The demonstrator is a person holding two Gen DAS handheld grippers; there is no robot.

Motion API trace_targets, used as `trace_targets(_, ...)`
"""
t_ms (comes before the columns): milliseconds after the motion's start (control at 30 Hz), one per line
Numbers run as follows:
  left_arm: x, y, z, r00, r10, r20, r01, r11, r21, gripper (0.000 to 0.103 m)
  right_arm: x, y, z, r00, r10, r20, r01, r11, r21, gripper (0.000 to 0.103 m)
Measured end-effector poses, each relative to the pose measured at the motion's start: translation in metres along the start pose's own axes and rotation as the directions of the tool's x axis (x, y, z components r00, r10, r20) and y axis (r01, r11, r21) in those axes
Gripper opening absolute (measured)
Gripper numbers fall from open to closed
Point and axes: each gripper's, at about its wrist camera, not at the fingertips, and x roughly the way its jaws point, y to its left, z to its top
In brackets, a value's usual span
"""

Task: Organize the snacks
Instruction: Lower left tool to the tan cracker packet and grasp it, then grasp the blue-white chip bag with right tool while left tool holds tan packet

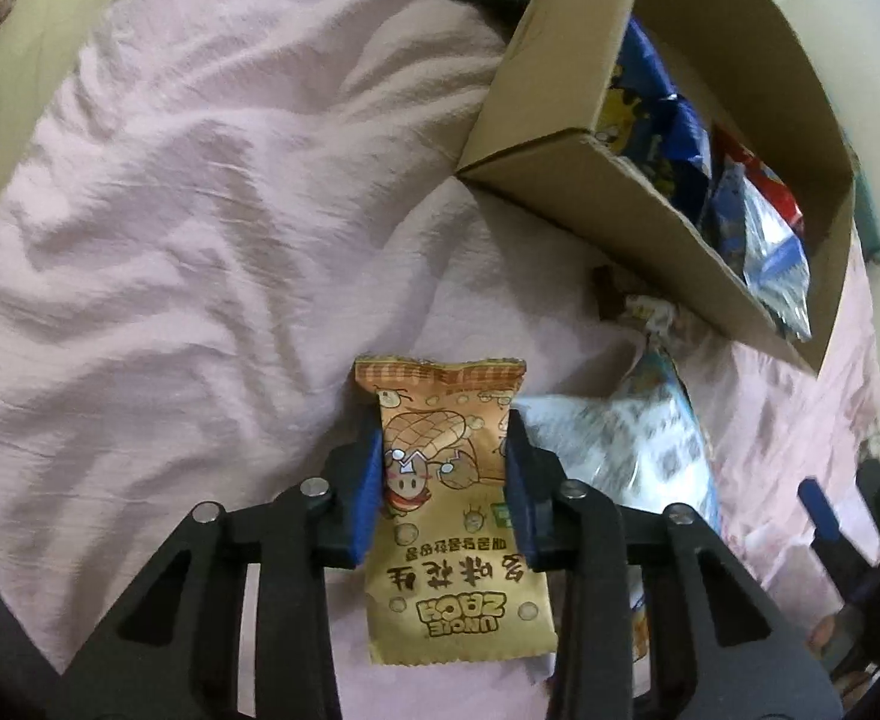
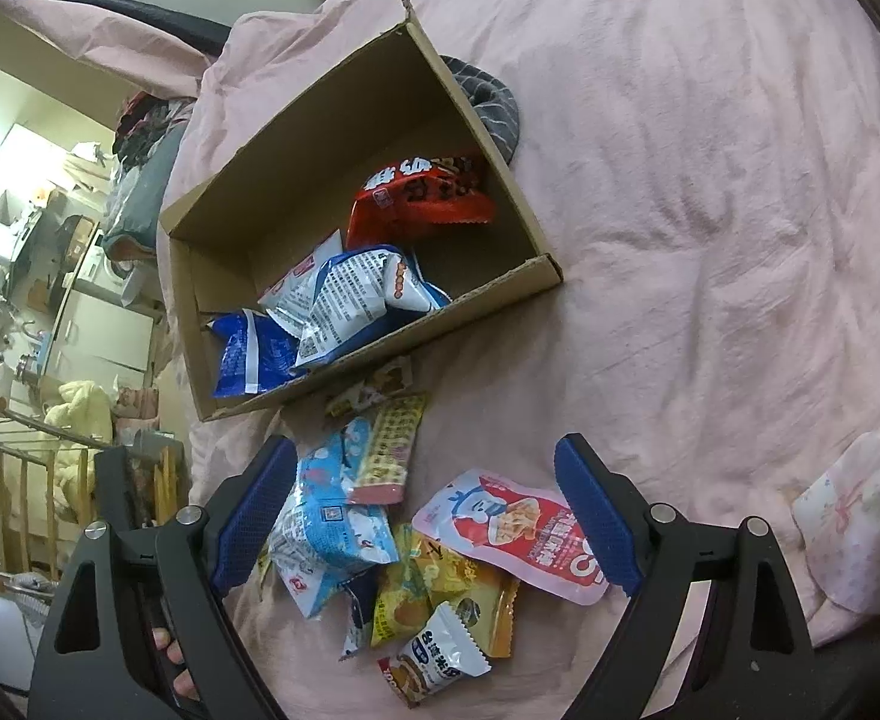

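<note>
An orange peanut snack packet (image 1: 452, 540) lies on the pink bedsheet (image 1: 200, 240), and my left gripper (image 1: 445, 438) is shut on it, its blue pads pressing both sides. A pale blue-white bag (image 1: 620, 450) lies just to its right. The open cardboard box (image 1: 560, 162) stands at upper right and holds blue and red bags. My right gripper (image 2: 428, 444) hangs open over a loose pile: a light blue packet (image 2: 326, 522), a pink pouch (image 2: 518, 528), yellow packets (image 2: 440, 588) and a small white packet (image 2: 440, 654). Nothing is between its fingers. The box (image 2: 440, 312) holds a red bag (image 2: 422, 192) and blue-white bags (image 2: 356, 288).
A grey striped cloth (image 2: 494, 102) lies behind the box. A pink patterned cushion (image 2: 860, 516) sits at the right. The bed's edge runs down the left, with a wooden rail (image 2: 20, 456) and cluttered furniture beyond. Wrinkled sheet spreads to the right of the box.
</note>
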Motion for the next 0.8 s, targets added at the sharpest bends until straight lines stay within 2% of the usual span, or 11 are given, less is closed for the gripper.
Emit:
trace_targets(167, -0.031, 0.001, -0.007, 0.996, 0.052, 0.078, -0.06, 0.992, 0.112, 0.03, 0.006, 0.006, -0.002, 1.0, 0.009, -0.022, -0.01, 1.0, -0.023, 0.09)
trace_targets(300, -0.055, 0.002, -0.011, 0.987, 0.078, 0.137, -0.103, 0.978, 0.181, 0.03, 0.015, 0.023, -0.008, 0.997, 0.036, -0.07, -0.042, 0.995, -0.09, 0.09)
trace_targets(367, -0.065, 0.007, -0.013, 0.982, 0.094, 0.164, -0.126, 0.973, 0.193, 0.03, 0.023, 0.036, -0.013, 0.993, 0.05, -0.11, -0.066, 0.988, -0.142, 0.09)
trace_targets(500, -0.069, 0.017, -0.012, 0.982, 0.097, 0.162, -0.124, 0.978, 0.167, 0.03, 0.046, 0.071, -0.025, 0.975, 0.062, -0.214, -0.118, 0.959, -0.258, 0.09)
trace_targets(567, -0.07, 0.021, -0.011, 0.98, 0.108, 0.169, -0.134, 0.979, 0.151, 0.03, 0.056, 0.086, -0.03, 0.969, 0.033, -0.244, -0.113, 0.94, -0.321, 0.09)
trace_targets(633, -0.071, 0.022, -0.012, 0.973, 0.127, 0.195, -0.156, 0.978, 0.137, 0.03, 0.07, 0.106, -0.037, 0.967, -0.044, -0.253, -0.066, 0.909, -0.411, 0.09)
trace_targets(700, -0.072, 0.023, -0.011, 0.968, 0.135, 0.211, -0.164, 0.978, 0.127, 0.03, 0.082, 0.116, -0.041, 0.962, -0.093, -0.258, -0.035, 0.891, -0.452, 0.09)
trace_targets(800, -0.075, 0.028, -0.007, 0.967, 0.128, 0.219, -0.154, 0.982, 0.105, 0.03, 0.107, 0.128, -0.047, 0.94, -0.163, -0.301, -0.007, 0.87, -0.493, 0.09)
